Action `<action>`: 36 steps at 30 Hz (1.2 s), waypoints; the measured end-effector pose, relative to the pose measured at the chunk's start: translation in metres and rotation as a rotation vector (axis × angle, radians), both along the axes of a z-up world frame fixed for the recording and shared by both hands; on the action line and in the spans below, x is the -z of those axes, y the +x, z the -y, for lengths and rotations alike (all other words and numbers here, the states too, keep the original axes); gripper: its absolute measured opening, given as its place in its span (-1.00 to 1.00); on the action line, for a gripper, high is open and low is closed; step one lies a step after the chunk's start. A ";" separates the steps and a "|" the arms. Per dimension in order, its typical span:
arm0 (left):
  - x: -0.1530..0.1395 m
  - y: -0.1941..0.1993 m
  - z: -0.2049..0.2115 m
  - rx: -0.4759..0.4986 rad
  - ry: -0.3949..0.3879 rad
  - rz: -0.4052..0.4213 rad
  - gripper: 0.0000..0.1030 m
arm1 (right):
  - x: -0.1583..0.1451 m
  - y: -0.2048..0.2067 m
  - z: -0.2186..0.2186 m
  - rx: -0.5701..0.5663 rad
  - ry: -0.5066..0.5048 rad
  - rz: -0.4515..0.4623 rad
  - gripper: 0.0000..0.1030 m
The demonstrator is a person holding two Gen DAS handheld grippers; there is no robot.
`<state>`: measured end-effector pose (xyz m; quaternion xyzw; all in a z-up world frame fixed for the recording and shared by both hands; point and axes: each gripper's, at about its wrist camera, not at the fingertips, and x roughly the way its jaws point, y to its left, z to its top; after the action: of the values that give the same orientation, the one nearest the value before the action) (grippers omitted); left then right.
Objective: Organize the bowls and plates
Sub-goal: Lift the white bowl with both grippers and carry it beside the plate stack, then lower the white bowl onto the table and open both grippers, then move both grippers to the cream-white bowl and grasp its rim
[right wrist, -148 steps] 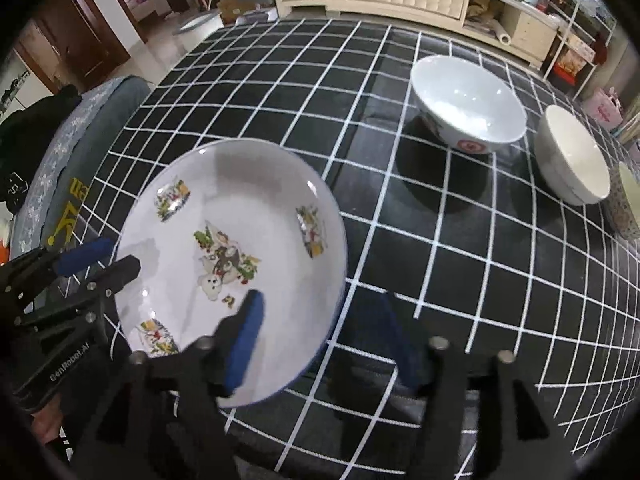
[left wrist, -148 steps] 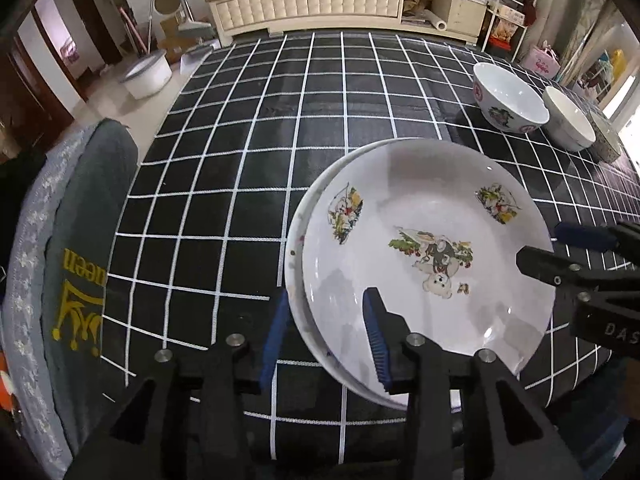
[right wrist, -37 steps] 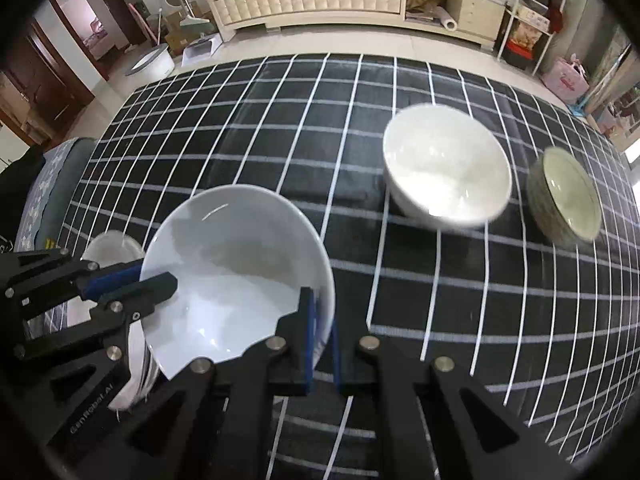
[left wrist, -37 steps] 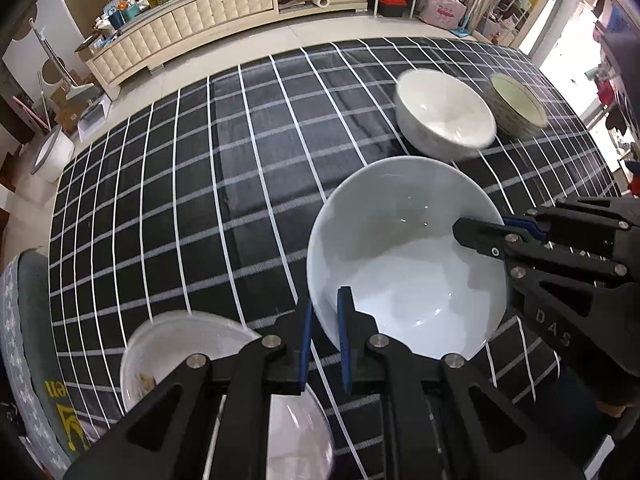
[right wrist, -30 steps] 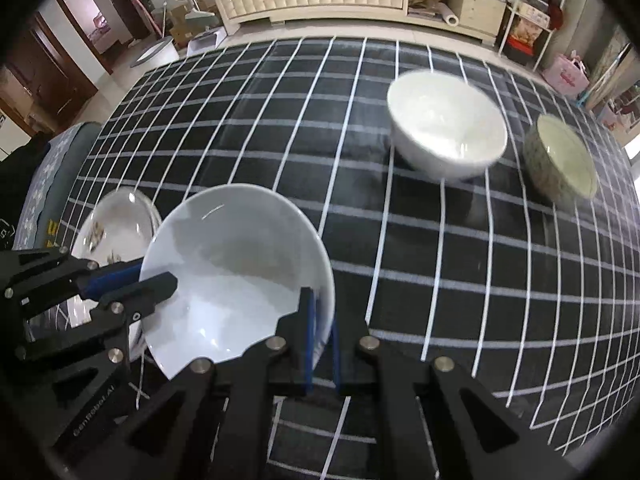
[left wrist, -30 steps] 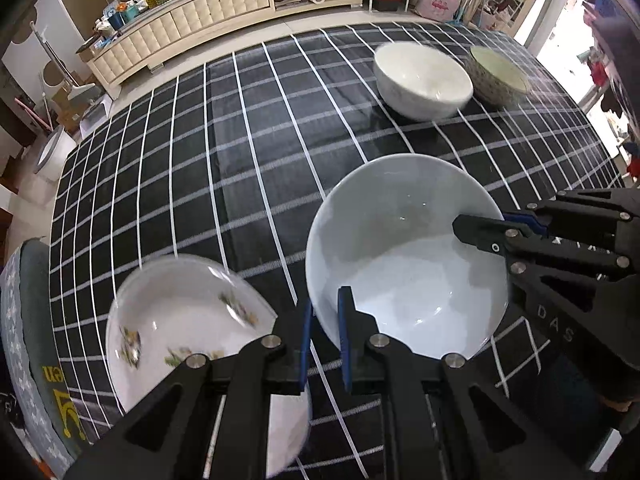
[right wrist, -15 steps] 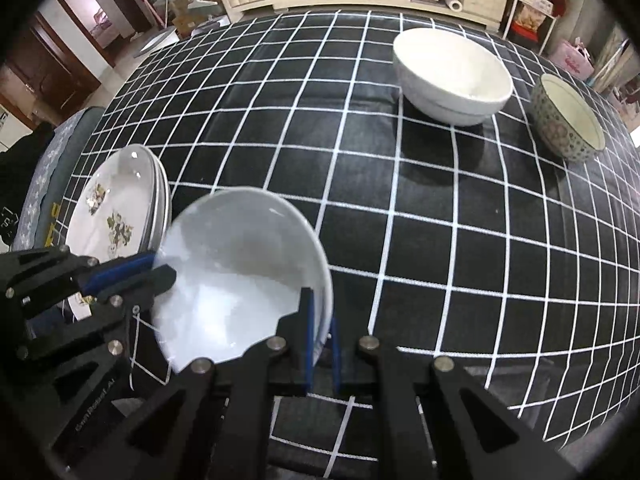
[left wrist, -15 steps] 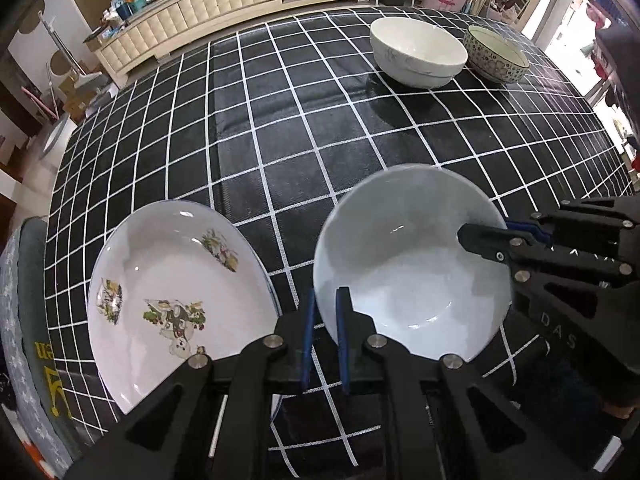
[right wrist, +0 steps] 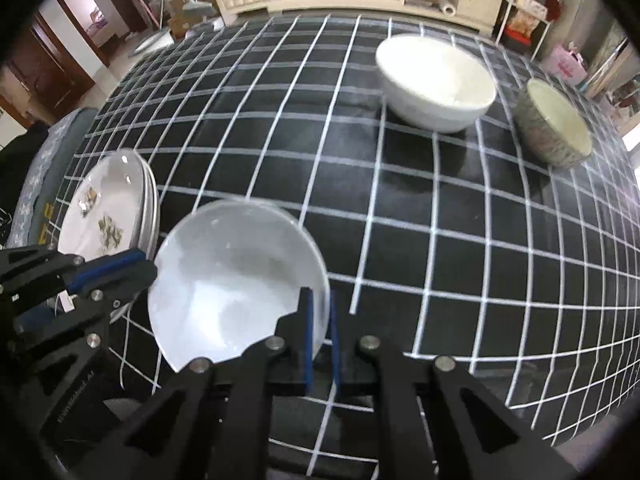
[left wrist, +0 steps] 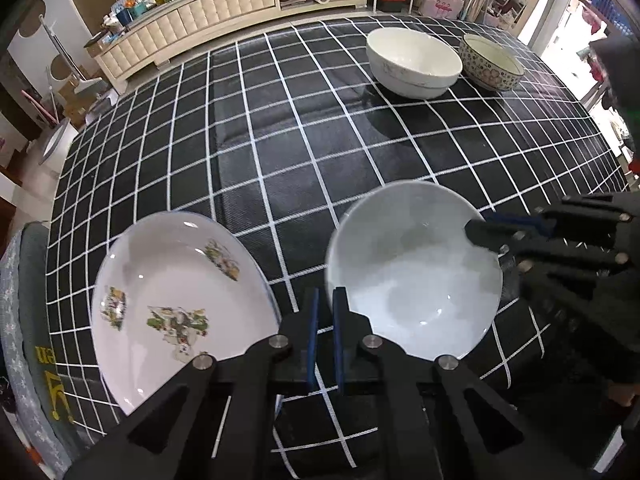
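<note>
cream tufted sideboard [left wrist: 224, 36], wooden door [right wrist: 52, 68]

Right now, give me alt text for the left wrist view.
Both grippers, the left gripper and the right gripper, pinch the rim of a white bowl above a checked tablecloth. A picture plate sits left; two bowls stand far right.

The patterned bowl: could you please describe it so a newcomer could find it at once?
On the black checked tablecloth, look to the far right corner. Two bowls stand together there; the patterned bowl is the smaller, outer one, speckled outside, unlike the plain white bowl.
</note>
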<state>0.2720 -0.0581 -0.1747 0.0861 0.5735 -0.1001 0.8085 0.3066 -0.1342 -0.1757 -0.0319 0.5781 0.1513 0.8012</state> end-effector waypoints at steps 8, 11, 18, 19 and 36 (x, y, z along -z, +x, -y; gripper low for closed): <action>-0.028 0.017 -0.002 -0.007 -0.024 0.035 -0.88 | -0.042 0.013 0.012 0.008 0.000 0.080 -0.79; -0.040 0.029 0.001 -0.008 -0.028 0.054 -0.88 | -0.052 0.023 0.019 0.017 -0.002 0.096 -0.79; -0.063 0.061 0.019 0.014 -0.032 0.086 -0.88 | -0.064 0.050 0.045 0.067 0.002 0.130 -0.45; -0.066 0.067 0.023 0.019 -0.034 0.088 -0.86 | -0.066 0.054 0.050 0.079 -0.002 0.139 -0.21; -0.049 0.163 0.071 0.064 -0.028 0.059 -0.49 | -0.053 0.132 0.083 0.134 -0.021 0.134 0.01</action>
<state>0.4348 -0.1291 -0.1255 0.0962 0.5451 -0.1314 0.8224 0.4389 -0.2175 -0.1227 -0.0119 0.5256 0.0888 0.8460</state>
